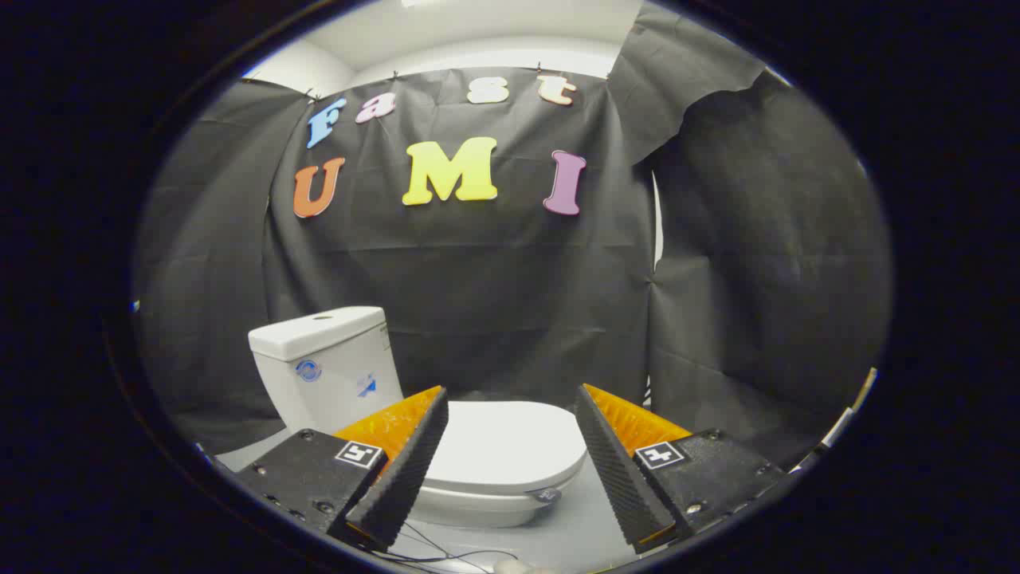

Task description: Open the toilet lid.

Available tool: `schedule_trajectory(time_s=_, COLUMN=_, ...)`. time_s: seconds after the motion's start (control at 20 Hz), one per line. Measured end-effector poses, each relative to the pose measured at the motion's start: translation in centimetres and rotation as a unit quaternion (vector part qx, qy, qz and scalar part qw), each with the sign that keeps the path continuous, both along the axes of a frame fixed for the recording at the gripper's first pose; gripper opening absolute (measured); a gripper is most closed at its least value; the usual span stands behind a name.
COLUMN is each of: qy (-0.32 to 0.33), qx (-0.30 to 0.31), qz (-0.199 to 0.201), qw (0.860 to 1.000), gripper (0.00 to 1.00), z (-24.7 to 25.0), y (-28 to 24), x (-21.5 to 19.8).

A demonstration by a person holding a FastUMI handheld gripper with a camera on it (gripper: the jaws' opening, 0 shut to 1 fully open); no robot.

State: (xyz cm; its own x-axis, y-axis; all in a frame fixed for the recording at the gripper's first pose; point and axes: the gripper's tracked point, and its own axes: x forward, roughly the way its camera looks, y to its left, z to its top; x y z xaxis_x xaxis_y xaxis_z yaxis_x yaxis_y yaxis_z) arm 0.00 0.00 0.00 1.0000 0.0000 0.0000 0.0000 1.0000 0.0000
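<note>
Cistern [323, 363]: white, standing at the far left of the scene, beyond the left finger, backed by the black cloth wall [510, 303]. Its top cover is in place. Two small marks show on its front face; not legible.

Toilet lid [510, 442]: white, lying flat and closed over the bowl, to the right of the cistern. It is seen in the gap between the two fingers and beyond their tips. No gap is visible between lid and seat along the front edge. A small dark fitting sits at the rim on the lid's right front; its nature cannot be determined.

Tongs [511, 399]: fingers spread wide apart, holding nothing. Neither finger touches the lid or any other part of the toilet; the lid lies ahead of them and lower.

Floor [558, 534]: pale grey, with thin dark cables trailing across it just below the bowl, near the left finger.

Assessment of progress: the task appears to be at its opening stage. The lid is fully down, and no contact has been made. All of the work remains, in my judgement: bringing the tongs to the front edge of the lid, getting a finger under or a grip on that edge, and swinging the lid up toward the cistern.
</note>
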Motion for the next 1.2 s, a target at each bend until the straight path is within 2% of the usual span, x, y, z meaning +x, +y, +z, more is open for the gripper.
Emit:
schedule_trajectory(time_s=0.8, qy=0.006, qx=-0.006, qz=-0.013, qw=1.0, gripper=1.0, z=-0.7, y=-0.4, x=0.0)
schedule_trajectory(time_s=1.0, qy=-0.003, qx=-0.003, qz=-0.008, qw=1.0, gripper=1.0, z=-0.2, y=-0.3, x=1.7)
schedule_trajectory(time_s=1.2, qy=-0.001, qx=0.018, qz=0.01, qw=1.0, gripper=1.0, z=-1.0, y=-1.3, x=5.3)
